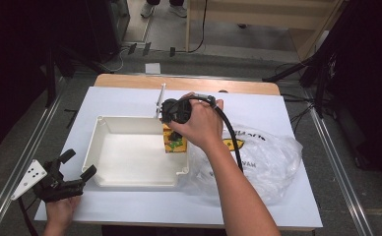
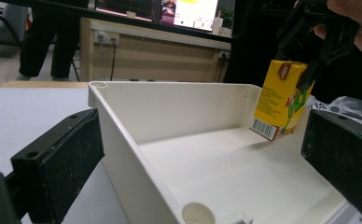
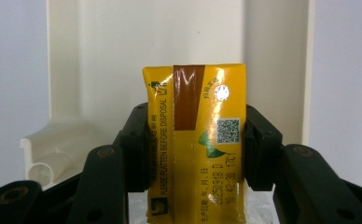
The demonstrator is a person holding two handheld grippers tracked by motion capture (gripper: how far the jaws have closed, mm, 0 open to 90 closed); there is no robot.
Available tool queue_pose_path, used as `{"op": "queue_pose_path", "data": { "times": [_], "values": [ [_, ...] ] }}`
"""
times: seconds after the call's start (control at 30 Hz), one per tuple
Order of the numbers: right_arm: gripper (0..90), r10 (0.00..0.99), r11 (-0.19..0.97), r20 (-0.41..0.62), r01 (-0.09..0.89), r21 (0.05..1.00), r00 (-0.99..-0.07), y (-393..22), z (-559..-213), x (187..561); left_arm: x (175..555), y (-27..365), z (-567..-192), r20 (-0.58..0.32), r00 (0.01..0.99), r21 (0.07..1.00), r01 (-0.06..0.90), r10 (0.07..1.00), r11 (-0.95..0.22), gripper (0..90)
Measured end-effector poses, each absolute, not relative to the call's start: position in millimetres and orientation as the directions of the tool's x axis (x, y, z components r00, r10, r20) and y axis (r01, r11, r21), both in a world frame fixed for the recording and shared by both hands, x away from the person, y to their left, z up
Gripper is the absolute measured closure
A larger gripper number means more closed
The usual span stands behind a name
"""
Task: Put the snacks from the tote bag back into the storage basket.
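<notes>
A yellow drink carton (image 1: 175, 142) (image 2: 281, 100) (image 3: 195, 140) hangs slightly tilted just above the floor of a white plastic tray (image 1: 93, 147) (image 2: 170, 107) (image 3: 67, 70), near its far right corner. My right gripper (image 1: 173, 133) (image 2: 298, 65) (image 3: 195, 149) points down and is shut on the carton, its pads pressing the two narrow sides near the top. My left gripper (image 1: 79, 163) (image 2: 202, 158) rests at the table's front left corner, level, aimed at the tray's near left corner. Its jaws stand open with nothing between them.
A crumpled clear plastic bag (image 1: 268, 162) (image 2: 351, 105) with printed lettering lies right of the tray on the white table cover (image 1: 130, 98). A thin upright white piece (image 1: 161, 101) stands behind the tray. The right gripper's black cable (image 1: 231, 132) runs back along the forearm.
</notes>
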State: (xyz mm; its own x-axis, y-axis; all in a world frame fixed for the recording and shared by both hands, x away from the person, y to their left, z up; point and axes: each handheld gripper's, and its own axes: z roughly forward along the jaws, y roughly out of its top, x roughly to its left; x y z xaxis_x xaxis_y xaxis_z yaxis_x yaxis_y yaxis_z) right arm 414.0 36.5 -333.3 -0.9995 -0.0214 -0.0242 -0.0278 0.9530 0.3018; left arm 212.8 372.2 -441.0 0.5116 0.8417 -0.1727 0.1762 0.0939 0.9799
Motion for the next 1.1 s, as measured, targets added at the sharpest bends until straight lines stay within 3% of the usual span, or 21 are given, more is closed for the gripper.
{"op": "queue_pose_path", "data": {
  "times": [1.1],
  "values": [
    [53.8,-0.044,0.96,-0.026,-0.049,0.276,-0.999,40.2,-356.1,413.8,212.7,372.1,-441.1,-0.172,0.514,0.98,0.177,0.84,0.092,0.0]
  ]
}}
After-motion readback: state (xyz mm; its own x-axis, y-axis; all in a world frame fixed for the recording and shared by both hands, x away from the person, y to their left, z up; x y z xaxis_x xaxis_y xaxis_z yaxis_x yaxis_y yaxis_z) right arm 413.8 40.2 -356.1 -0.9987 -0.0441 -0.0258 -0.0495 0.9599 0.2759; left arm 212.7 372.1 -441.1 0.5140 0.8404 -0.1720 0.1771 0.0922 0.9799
